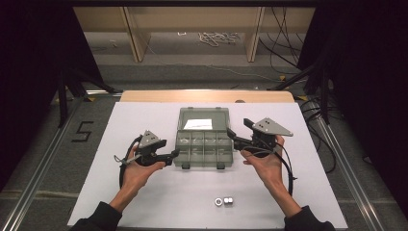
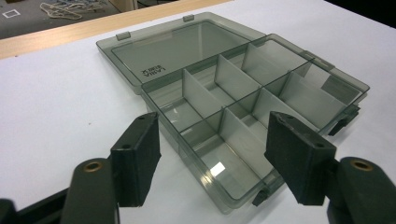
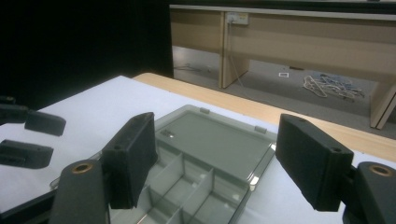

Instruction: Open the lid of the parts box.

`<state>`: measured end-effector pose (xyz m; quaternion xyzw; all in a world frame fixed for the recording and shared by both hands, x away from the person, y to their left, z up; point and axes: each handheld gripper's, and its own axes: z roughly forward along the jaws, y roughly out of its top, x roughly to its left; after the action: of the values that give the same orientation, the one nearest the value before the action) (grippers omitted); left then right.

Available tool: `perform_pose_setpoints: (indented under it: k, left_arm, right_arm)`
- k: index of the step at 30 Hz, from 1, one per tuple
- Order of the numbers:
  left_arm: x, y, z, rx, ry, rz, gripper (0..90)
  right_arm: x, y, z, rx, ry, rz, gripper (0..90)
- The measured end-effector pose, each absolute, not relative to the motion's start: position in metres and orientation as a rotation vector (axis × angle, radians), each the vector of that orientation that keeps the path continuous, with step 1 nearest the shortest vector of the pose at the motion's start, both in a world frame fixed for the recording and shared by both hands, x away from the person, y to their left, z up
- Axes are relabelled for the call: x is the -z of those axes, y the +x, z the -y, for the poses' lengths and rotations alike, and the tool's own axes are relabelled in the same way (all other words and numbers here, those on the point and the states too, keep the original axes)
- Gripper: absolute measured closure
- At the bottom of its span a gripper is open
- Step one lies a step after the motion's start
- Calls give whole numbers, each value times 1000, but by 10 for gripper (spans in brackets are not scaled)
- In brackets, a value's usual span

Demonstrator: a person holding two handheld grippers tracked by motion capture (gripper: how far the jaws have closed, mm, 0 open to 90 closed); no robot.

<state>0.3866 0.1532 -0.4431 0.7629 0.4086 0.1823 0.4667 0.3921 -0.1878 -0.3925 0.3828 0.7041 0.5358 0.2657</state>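
One clear smoky-grey compartment box (image 1: 202, 140), lying open on the white surface (image 1: 144, 202), with one lid (image 1: 203, 119) folded back flat and one white label (image 1: 197, 123) on that lid. Eight compartments inside, in two rows of four. Two lid hinges at the far edge, two dark latches (image 1: 221, 166) on the near edge. Two small metal nuts (image 1: 223, 201) side by side near the front of the surface. Two grippers, the left gripper (image 1: 169, 156) and the right gripper (image 1: 235, 130), each with two black jaws, held by two hands.
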Motion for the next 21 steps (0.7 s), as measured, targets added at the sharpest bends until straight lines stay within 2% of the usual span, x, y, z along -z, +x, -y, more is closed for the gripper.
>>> perform_pose_setpoints:
  k: [21]
  left_arm:
    - [435,364,-141,-394,1895,-883,311]
  right_arm:
    - [401,347,203,-1473,1003,-1898,280]
